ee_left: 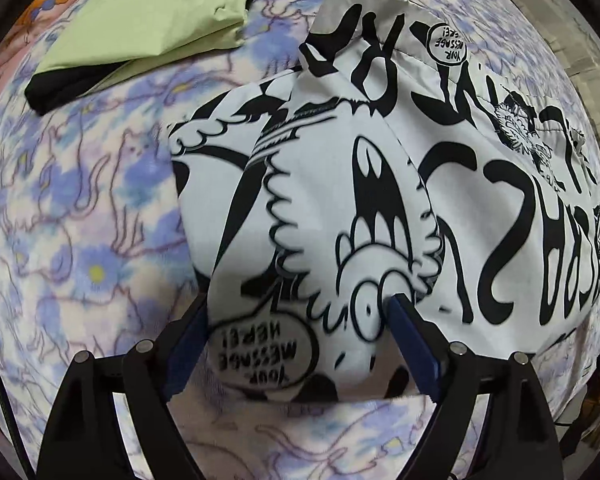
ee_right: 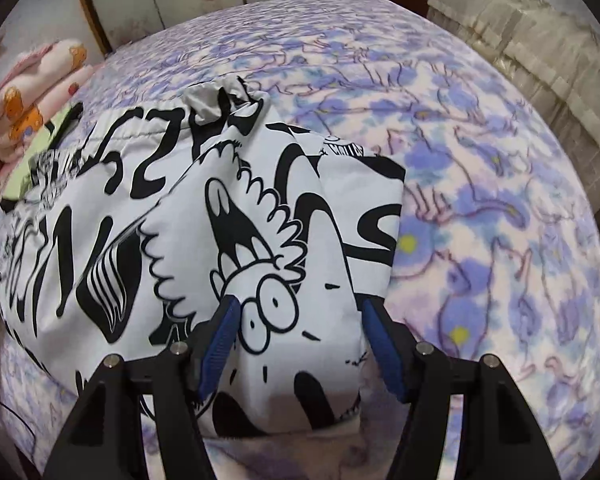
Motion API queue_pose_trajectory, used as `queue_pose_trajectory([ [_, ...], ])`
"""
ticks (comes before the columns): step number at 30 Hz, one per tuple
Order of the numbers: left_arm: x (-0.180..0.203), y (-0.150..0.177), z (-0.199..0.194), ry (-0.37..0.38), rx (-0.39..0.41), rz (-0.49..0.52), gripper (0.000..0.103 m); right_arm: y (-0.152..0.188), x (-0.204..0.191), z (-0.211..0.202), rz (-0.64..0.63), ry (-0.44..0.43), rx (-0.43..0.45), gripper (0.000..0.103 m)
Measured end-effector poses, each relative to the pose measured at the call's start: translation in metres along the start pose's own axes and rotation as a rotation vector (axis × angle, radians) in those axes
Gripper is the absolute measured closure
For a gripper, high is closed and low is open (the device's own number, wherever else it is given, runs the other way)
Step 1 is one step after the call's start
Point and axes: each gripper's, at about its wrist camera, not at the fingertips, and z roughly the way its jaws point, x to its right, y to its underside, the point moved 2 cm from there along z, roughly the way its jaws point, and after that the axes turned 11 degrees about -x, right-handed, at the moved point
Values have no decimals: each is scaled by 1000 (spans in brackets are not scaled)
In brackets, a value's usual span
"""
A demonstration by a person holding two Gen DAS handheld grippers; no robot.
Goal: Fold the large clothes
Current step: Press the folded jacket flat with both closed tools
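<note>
Left tongs [ee_left: 300, 320] apart, right tongs [ee_right: 296, 320] apart, printed garment [ee_left: 340, 200] between both

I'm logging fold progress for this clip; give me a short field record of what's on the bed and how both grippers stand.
surface: bed with purple floral blanket
main garment: white cartoon-print garment with black lettering, partly folded
second garment: light green and black garment, folded, apart from the main one
left gripper: open, print fabric between the pads
right gripper: open, over the same garment's fold

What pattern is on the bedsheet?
Bedsheet: blue-purple flowers on pale pink; clearest in the right wrist view.
</note>
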Motion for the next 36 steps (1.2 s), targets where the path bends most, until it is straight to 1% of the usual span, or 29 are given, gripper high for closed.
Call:
queue_pose_trajectory([
  [4,-2,-7,5,31,-17,-36,17,5,8,3,63,-83,-13,40],
  [5,-3,-7,5,35,-12,-42,21,7,10,3,79,-108,-20,42],
  [6,-2,-8,4,41,-6,-49,23,9,11,2,87,-131,-23,53],
  [7,-2,-6,3,43,4,-58,30,11,12,1,95,-136,-23,55],
  [8,-3,-3,2,35,15,-69,40,12,13,-1,107,-139,-18,60],
  [9,-5,2,0,28,23,-77,45,13,15,-3,117,-145,-13,66],
  [11,-12,11,-4,27,36,-99,62,14,18,-6,153,-157,-11,71],
  [13,-16,18,-8,44,44,-131,70,14,20,-7,175,-160,-18,75],
  [14,-19,22,-11,54,50,-150,73,14,19,-7,176,-146,-24,76],
  [15,-21,23,-12,57,54,-161,74,14,17,-8,171,-131,-30,77],
  [17,-20,29,-14,38,62,-164,76,15,16,-9,174,-111,-37,77],
  [19,-17,34,-15,11,68,-161,77,17,18,-10,195,-104,-39,79],
  [23,-10,40,-10,-36,56,-183,77,29,15,-13,191,-44,-38,82],
  [28,-11,41,-5,-31,62,-215,77,35,15,-7,206,-5,-37,84],
  [29,-6,38,2,-29,61,-222,77,35,14,-4,203,7,-41,84],
  [31,-5,33,3,-40,58,-221,77,32,10,-3,200,32,-44,83],
  [33,1,33,1,-81,59,-199,74,29,6,-6,189,60,-45,81],
  [34,6,32,1,-108,58,-192,69,29,6,-7,191,62,-51,81],
  [36,12,30,-5,-152,56,-182,67,28,8,-12,211,57,-61,79],
])
